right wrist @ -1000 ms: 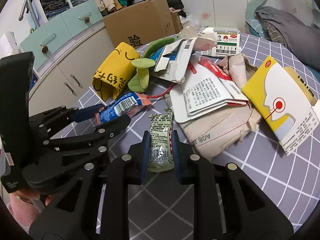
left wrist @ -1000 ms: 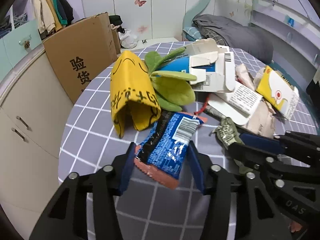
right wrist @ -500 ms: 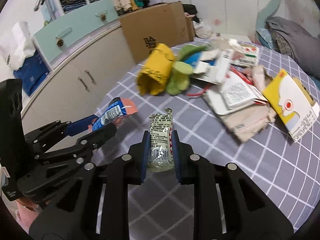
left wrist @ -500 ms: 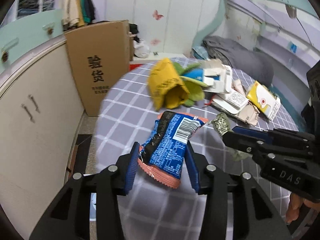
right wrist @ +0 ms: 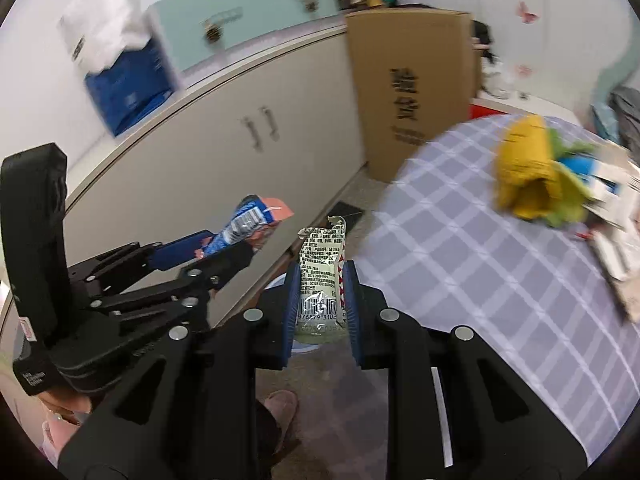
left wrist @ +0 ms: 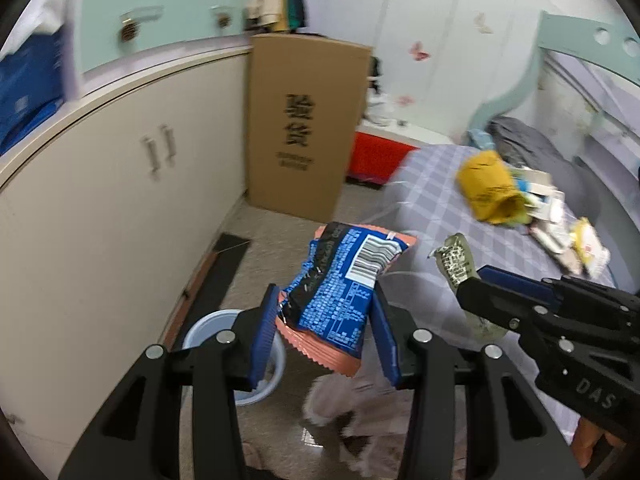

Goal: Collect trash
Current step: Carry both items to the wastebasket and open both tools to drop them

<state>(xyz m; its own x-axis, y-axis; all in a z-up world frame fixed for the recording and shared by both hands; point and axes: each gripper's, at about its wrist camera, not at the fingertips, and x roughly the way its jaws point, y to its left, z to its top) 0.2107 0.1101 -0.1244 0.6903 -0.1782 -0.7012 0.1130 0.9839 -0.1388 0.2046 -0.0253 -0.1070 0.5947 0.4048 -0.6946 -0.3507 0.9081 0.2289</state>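
Note:
My left gripper [left wrist: 326, 326] is shut on a blue and pink snack wrapper [left wrist: 344, 292] and holds it in the air over the floor, above a pale blue bin [left wrist: 240, 356]. My right gripper [right wrist: 320, 312] is shut on a small pale green packet [right wrist: 320, 280], also off the table edge. In the left wrist view the green packet [left wrist: 458, 260] and the right gripper [left wrist: 472, 300] sit to the right. In the right wrist view the blue wrapper [right wrist: 252, 224] is at the left, and a sliver of the bin shows beneath the packet.
The round table with a grey checked cloth [right wrist: 480, 248] holds a yellow plush [right wrist: 524, 176] and a pile of paper boxes [left wrist: 560, 224]. A cream cabinet [left wrist: 100, 200] and a tall cardboard box [left wrist: 304, 124] stand at the left. A foot in a slipper [right wrist: 280, 404] is on the floor.
Both grippers swung left, away from the table and out over the floor, each still holding its wrapper. The bin has come into view below the left gripper.

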